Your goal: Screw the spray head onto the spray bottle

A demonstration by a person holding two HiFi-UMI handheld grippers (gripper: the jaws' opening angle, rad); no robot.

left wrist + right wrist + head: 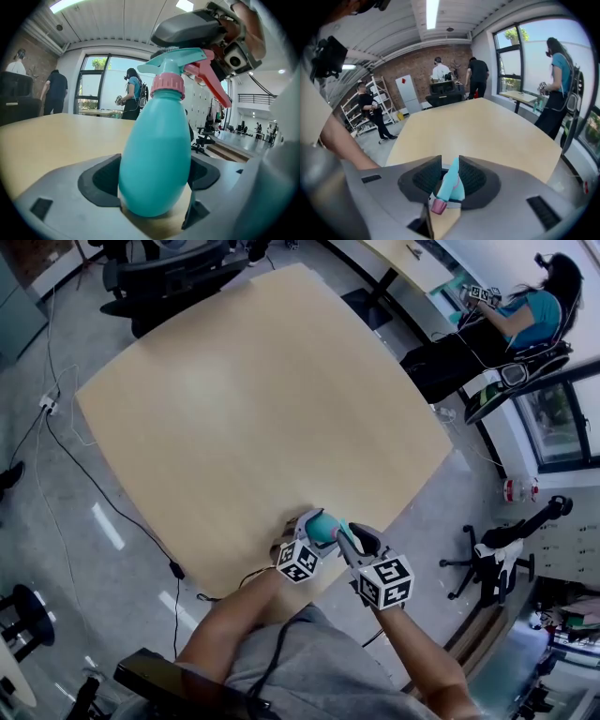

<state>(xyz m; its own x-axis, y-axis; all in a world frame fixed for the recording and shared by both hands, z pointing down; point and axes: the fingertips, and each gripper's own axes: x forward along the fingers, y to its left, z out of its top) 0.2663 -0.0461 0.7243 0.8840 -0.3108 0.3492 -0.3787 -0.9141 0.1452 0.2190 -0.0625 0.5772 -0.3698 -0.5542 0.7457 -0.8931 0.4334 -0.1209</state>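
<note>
A teal spray bottle (154, 159) stands upright between the dark pads (101, 180) of my left gripper (154, 180), which is shut on its belly. On its neck sits the teal spray head (180, 61) with a pink collar (168, 83) and a red trigger (211, 82). My right gripper (450, 177) is shut on the spray head (451, 185) from above, its ribbed pads (424, 180) against the head's sides. In the head view the bottle (323, 527) is at the table's near edge, between the left gripper (311, 532) and the right gripper (349, 538).
The wooden table (253, 409) stretches away from the grippers. Black chairs (169, 277) stand at its far side and an office chair (492, 559) at the right. A seated person (525, 315) is at the back right. Cables (94, 484) run over the floor at left.
</note>
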